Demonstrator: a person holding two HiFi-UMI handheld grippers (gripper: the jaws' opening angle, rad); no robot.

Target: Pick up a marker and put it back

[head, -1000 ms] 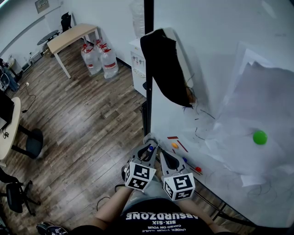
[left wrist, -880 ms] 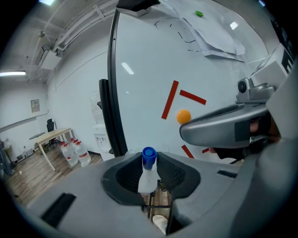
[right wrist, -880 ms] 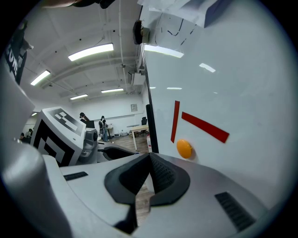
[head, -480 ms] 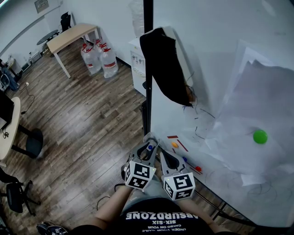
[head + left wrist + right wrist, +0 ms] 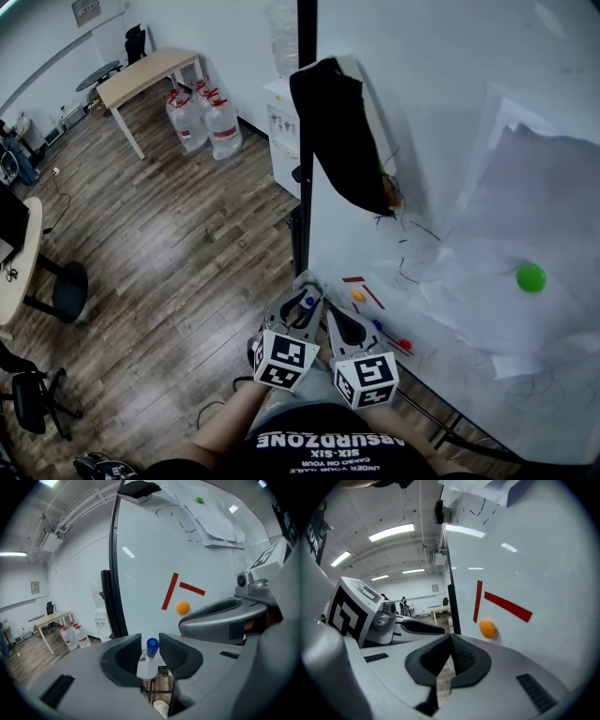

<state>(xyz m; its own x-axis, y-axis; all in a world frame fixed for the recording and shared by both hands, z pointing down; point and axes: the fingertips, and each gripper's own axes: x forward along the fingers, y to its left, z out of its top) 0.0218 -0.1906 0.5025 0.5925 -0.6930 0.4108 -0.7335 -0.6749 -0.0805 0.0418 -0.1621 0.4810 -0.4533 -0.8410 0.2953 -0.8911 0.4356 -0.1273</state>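
A white marker with a blue cap [image 5: 151, 648] stands upright between the jaws of my left gripper [image 5: 150, 657]. Those jaws have just been opening, and a thin gap shows on each side of the cap. In the head view the marker [image 5: 307, 303] sits at the left gripper [image 5: 305, 300] tips, by the lower left corner of the whiteboard [image 5: 450, 112]. My right gripper [image 5: 451, 652] is shut with its pads together and nothing between them. It hangs just to the right of the left one [image 5: 330, 314].
An orange magnet [image 5: 356, 295] and two red strips [image 5: 361, 286] are stuck on the board near the grippers. Two more markers [image 5: 389, 336] lie along its lower edge. Black cloth [image 5: 342, 131] hangs over the board's corner. Papers and a green magnet [image 5: 531, 278] are to the right, and water bottles [image 5: 206, 117] stand on the floor.
Both grippers stay in the same place in the head view, with the marker still at the left gripper's tips. The view itself has shifted very slightly.
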